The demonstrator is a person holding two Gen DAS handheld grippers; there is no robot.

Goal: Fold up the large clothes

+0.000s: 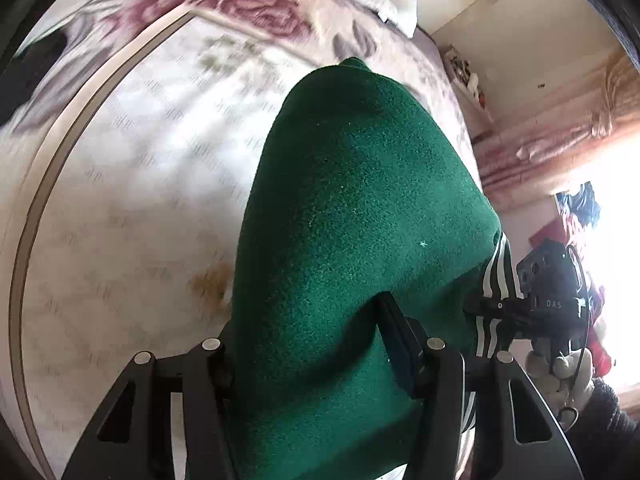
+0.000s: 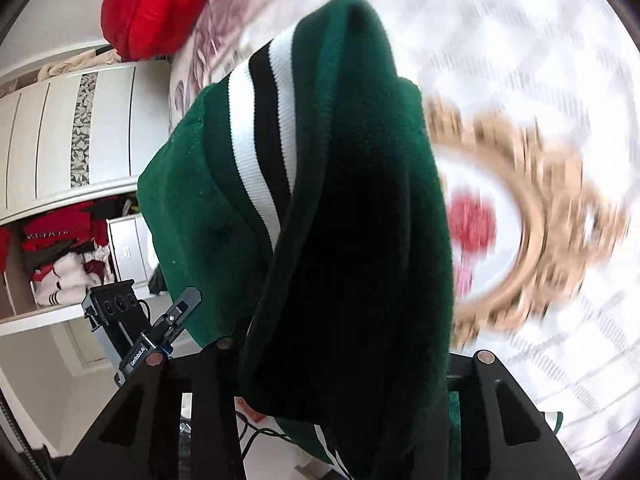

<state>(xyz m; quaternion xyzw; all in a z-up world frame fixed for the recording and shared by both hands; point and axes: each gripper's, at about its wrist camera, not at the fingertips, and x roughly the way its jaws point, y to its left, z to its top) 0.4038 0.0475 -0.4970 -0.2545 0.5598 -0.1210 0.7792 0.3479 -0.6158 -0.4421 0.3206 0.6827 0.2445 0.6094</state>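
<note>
— Black tongs fill the bottom of both views, and each pair has a thick fold of the green garment [image 1: 360, 208] bunched between its fingers. The left tongs [image 1: 316, 344] are clenched on the fleece; I can see one finger [image 1: 400, 336] pressing into the cloth at about five o'clock.

— And the right tongs [image 2: 344, 368]?

— Clamped on the same garment too, with the cloth swelling out above the jaws. From that side the ribbed band [image 2: 264, 136] with white and black stripes runs from twelve o'clock down toward the middle.

— Where is the garment, then?

— Held up off the bed [image 1: 132, 208], hanging between the two pairs of tongs. The patterned bedspread is blurred behind it. In the left view the right tongs [image 1: 548, 300] show at three o'clock, gripping the striped edge, with a gloved hand [image 1: 572, 368] beneath them.

— Anything else around?

— A red bundle [image 2: 156, 4] lies on the bed at eleven o'clock in the right view, and a white wardrobe [image 2: 80, 136] stands at nine o'clock with clothes heaped on its open shelf [image 2: 60, 264].
</note>
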